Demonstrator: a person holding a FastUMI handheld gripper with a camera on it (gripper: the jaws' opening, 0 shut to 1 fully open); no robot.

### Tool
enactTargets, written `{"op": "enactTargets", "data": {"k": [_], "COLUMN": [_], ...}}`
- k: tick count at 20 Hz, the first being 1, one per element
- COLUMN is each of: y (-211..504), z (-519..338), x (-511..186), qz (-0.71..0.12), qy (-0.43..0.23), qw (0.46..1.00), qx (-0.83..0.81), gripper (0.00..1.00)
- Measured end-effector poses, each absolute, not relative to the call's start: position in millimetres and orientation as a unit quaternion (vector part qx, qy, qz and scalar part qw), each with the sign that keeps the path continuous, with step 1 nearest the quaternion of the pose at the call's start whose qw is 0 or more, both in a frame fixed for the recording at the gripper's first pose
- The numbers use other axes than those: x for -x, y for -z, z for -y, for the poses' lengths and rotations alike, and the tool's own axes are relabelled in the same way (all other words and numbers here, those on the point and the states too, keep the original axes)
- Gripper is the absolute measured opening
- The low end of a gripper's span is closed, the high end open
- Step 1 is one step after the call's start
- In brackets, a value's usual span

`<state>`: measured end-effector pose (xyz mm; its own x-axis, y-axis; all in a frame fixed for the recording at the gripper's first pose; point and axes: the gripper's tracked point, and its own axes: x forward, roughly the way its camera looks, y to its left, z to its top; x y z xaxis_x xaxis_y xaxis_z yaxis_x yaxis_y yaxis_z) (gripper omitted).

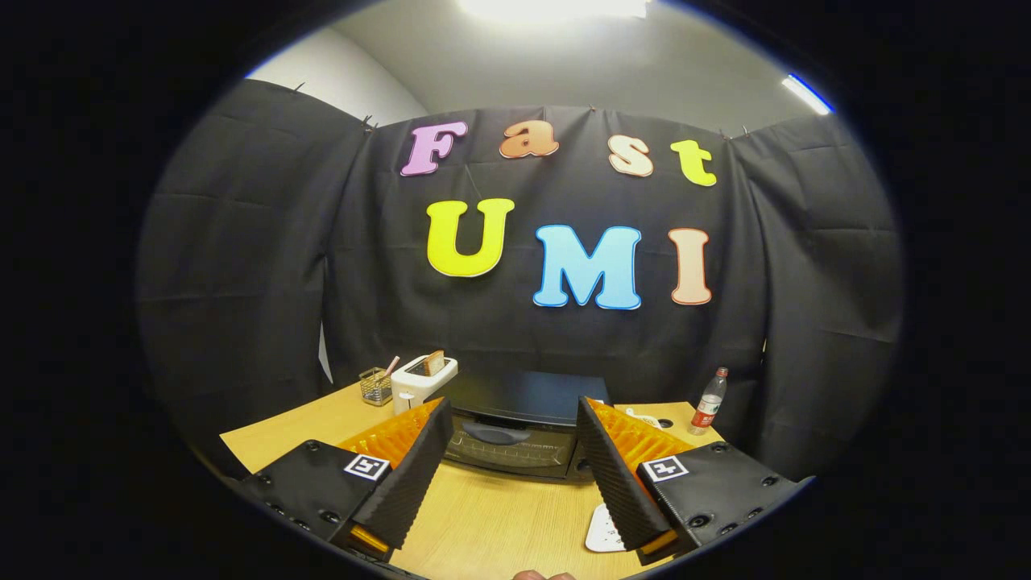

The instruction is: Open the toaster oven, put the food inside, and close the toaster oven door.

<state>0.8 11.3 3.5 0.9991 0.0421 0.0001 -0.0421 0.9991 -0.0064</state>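
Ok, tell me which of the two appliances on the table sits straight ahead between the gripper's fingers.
The black toaster oven, door shut; the white toaster stands back beside it. The gripper is open.

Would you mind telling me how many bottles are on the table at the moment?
1: the bottle stands at the table's far corner, beyond the open gripper and beside the toaster oven. Others may be hidden behind the oven.

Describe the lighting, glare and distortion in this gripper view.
Gripper view: a ceiling light blows out to white, a second strip glares beside it; fisheye bends the table edges and cloth folds; the toaster oven beyond the open gripper sits dim, its door dark, though sharp enough to read the handle.
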Motion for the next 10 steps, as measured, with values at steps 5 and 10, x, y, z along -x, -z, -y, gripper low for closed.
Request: {"op": "enactTargets", "data": {"k": [5,10], "y": [-6,-10], "z": [-22,-32], "x": [-3,-5], "qz": [0.001,0.003], "qy": [-0.028,-0.033], "qw": [1.000,0.999], "qx": [0.004,0.000], "gripper": [0.98,0.98]}}
